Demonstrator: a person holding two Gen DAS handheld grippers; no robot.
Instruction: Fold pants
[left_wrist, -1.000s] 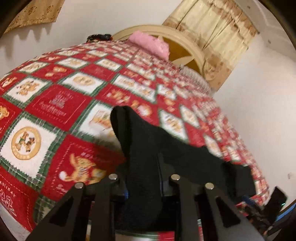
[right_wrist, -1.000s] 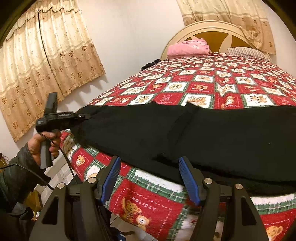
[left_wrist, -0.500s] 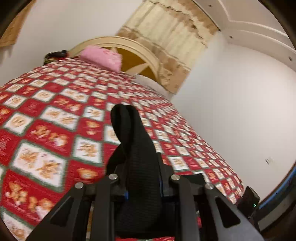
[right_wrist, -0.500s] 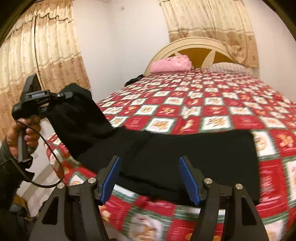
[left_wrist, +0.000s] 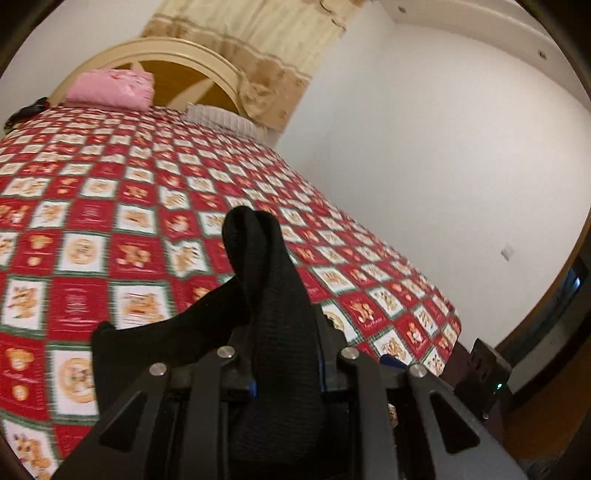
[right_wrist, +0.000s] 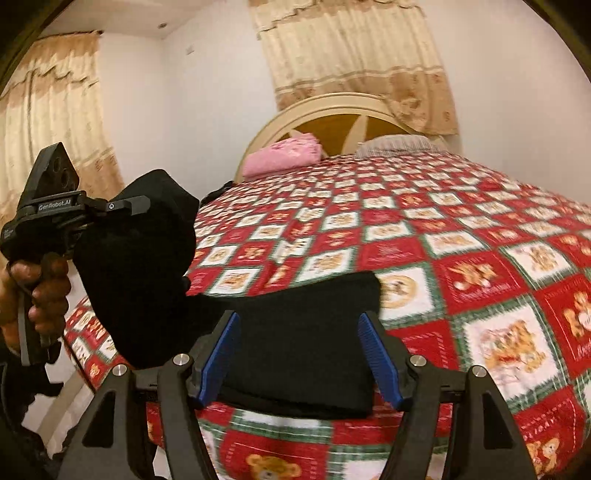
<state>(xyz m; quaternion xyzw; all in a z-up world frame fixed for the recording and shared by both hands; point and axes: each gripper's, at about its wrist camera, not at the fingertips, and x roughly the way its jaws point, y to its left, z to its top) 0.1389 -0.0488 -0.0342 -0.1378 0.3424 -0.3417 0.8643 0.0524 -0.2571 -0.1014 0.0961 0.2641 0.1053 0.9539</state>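
Black pants (right_wrist: 306, 332) lie near the front edge of the bed, with one end lifted. My left gripper (left_wrist: 284, 354) is shut on that end of the pants (left_wrist: 273, 295), which bunches up between its fingers. In the right wrist view the left gripper (right_wrist: 110, 206) holds the lifted fabric up at the left, above the bed's corner. My right gripper (right_wrist: 299, 350) is open and empty, its blue pads (right_wrist: 376, 354) on either side of the flat part of the pants, just above it.
The bed carries a red, green and white teddy-bear quilt (right_wrist: 461, 240). A pink pillow (right_wrist: 284, 155) and a striped pillow (right_wrist: 395, 144) lie by the cream headboard (right_wrist: 332, 110). A small dark item (left_wrist: 26, 110) lies near the pillows. White walls and curtains surround the bed.
My left gripper has lifted its end of the pants up off the bed and carried it over toward the right. The visible flat part of the pants has become shorter. My right gripper stayed open.
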